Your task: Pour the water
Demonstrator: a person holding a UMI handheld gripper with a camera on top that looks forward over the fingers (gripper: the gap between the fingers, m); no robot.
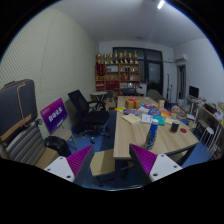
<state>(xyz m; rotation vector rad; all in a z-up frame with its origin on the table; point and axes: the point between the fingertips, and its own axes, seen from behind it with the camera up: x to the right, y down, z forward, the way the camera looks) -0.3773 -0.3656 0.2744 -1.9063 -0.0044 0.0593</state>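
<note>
My gripper (112, 166) is held up well short of a long wooden table (130, 135), fingers open, nothing between the magenta pads (80, 160). The table runs away from me just beyond the fingertips. On its far half lie several small things: orange items (133, 102), a blue item (156, 118) and a dark cup-like thing (174, 127). No bottle or water vessel can be picked out among them from here.
A black office chair (90, 112) stands left of the table, with a purple sign (54, 113) beyond it. A grey case (18, 112) is close on my left. A red shelf (118, 72) lines the back wall. More desks (205, 115) stand at the right.
</note>
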